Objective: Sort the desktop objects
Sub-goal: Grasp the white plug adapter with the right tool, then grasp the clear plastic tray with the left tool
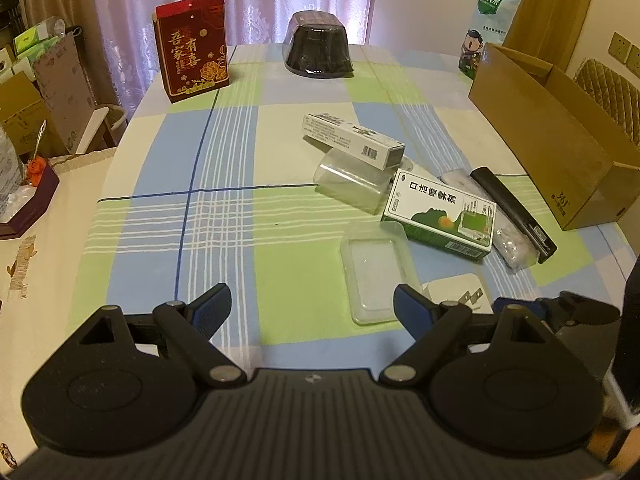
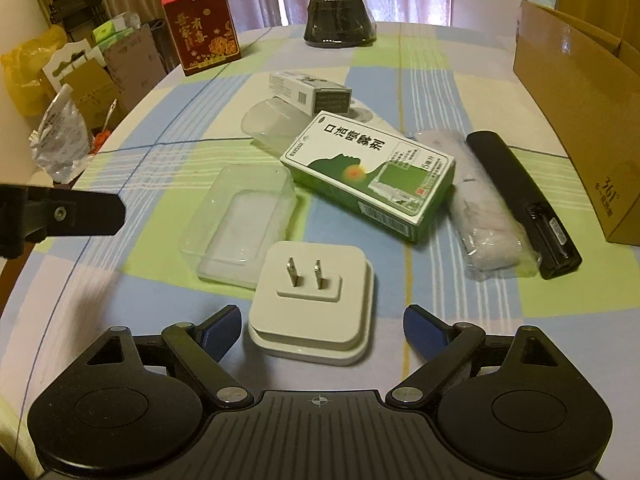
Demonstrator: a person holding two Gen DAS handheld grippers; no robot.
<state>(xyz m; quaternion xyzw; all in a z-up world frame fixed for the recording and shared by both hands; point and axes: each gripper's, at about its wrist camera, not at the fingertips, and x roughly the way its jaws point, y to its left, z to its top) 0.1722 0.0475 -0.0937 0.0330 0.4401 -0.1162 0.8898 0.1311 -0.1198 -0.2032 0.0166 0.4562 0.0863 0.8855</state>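
A white plug adapter [image 2: 312, 300] lies prongs-up on the checked tablecloth, between the spread fingers of my right gripper [image 2: 322, 332], which is open and not touching it. Beyond it lie a clear plastic lid [image 2: 240, 220], a green-and-white spray box [image 2: 370, 174], a white slim box [image 2: 310, 92], a wrapped white bundle [image 2: 486, 224] and a black remote [image 2: 520, 196]. My left gripper [image 1: 312, 308] is open above the cloth, left of the adapter [image 1: 452, 286], with the clear lid [image 1: 376, 276] just ahead of its right finger.
An open cardboard box [image 1: 560, 136] stands at the table's right edge. A red gift box [image 1: 192, 48] and a dark wrapped bowl [image 1: 318, 46] stand at the far end. Clutter and bags sit beyond the left edge [image 2: 60, 136]. The left gripper's finger [image 2: 80, 214] enters the right view.
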